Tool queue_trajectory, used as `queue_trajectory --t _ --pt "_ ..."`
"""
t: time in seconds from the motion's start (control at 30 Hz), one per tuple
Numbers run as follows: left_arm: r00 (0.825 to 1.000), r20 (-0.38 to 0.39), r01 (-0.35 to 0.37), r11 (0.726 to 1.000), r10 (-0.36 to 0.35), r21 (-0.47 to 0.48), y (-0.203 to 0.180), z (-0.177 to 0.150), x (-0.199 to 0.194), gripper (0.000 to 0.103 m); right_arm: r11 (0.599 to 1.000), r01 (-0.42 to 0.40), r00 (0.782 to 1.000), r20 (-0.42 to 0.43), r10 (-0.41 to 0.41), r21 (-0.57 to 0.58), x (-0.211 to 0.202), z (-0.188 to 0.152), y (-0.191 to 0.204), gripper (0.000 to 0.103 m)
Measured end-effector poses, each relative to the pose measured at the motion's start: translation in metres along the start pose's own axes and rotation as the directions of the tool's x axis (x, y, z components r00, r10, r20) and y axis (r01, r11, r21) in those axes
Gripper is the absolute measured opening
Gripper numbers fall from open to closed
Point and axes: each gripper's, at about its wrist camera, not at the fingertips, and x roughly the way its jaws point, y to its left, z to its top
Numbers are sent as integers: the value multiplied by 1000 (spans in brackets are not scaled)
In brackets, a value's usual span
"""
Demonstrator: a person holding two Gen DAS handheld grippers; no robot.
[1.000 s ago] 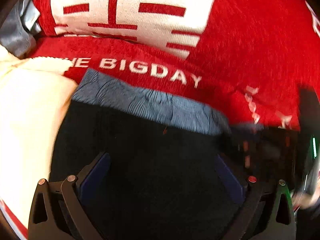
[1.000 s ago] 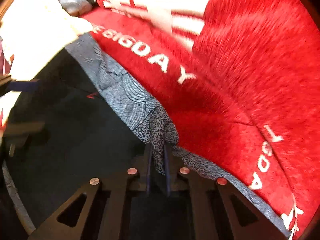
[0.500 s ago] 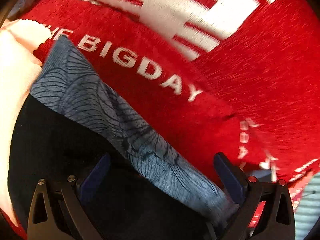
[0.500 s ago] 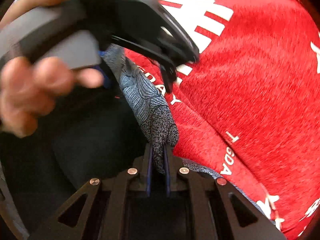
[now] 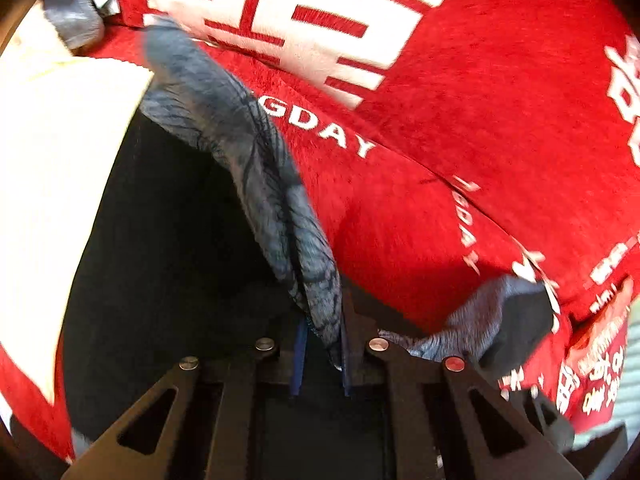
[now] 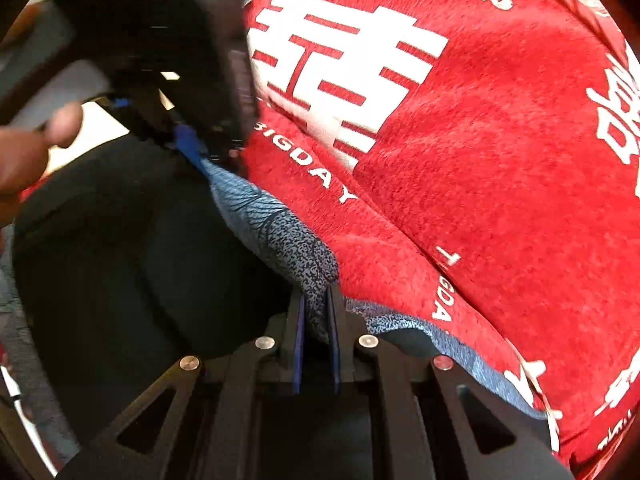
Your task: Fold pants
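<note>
Jaws of left gripper point(image 5: 322, 344) have just been closing, now clamped on grey patterned waistband point(image 5: 256, 168) of black pants point(image 5: 168, 240); right gripper point(image 6: 317, 320) jaws pinched on same waistband further along; pants lie on red blanket point(image 6: 500, 168) with white lettering; cream cloth point(image 5: 56, 152) beside them.

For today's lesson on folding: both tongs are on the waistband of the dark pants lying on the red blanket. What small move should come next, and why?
Probably lift both tongs together and draw the waistband taut. The left tongs, whose jaws have just been closing, and the right tongs each pinch it, while the pants sag slack on the blanket.
</note>
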Motion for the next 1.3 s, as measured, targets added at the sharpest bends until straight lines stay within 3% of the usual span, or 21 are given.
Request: queue_trajectory --t 0.17,0.33,0.5,0.6,0.67,0.73,0.77,0.87,0.93,1.03,1.1,1.13,1.2,1.23,1.27,1.3 --pt "997 7 76 997 -76 4 24 -55 -31 15 999 36 999 6 -36 1 -42 -23 30 11" --pt "996 -25 88 996 -89 -18 47 -113 -18 16 999 38 999 -34 -38 24 -57 -50 60 11" --pt "996 -57 62 998 -63 -21 71 -134 1 16 999 40 991 -126 -37 24 -64 -74 86 13" --pt "996 -59 60 998 -61 -20 82 -141 1 16 995 41 989 -145 -28 86 -77 -85 82 21" --pt "996 -57 67 997 -69 -32 86 -142 3 15 984 31 988 -156 -3 177 -84 -91 73 37" --pt "995 -58 74 996 -76 -41 87 -141 3 15 956 13 984 -172 39 293 -82 -88 51 79" --pt "996 -58 71 997 -73 -36 87 -141 2 15 938 9 985 -163 51 346 -82 -86 40 81" --pt "997 -59 57 998 -58 -20 84 -140 3 15 859 -6 987 -135 87 513 -77 -76 5 81" --pt "996 -62 57 998 -58 -20 84 -139 4 15 772 38 980 -173 94 635 -61 -71 -27 81" --pt "996 -65 58 998 -60 -24 82 -137 7 15 627 153 950 -288 118 764 -25 -75 -65 81" --pt "997 -65 50 999 -51 -14 79 -137 8 15 567 213 928 -347 139 796 -5 -78 -77 81" --pt "997 -64 46 999 -46 -7 79 -137 7 15 552 234 915 -373 153 801 6 -81 -78 81" --pt "997 -64 41 999 -40 4 76 -137 7 15 583 270 893 -426 147 766 22 -80 -78 79" --pt "997 -68 41 999 -40 8 74 -138 7 15 617 293 886 -450 112 730 22 -76 -74 62" --pt "996 -72 43 999 -42 6 72 -138 6 15 647 292 890 -448 86 704 16 -71 -69 31" --pt "996 -76 45 999 -44 6 72 -139 4 12 652 294 891 -447 77 699 9 -69 -68 22"
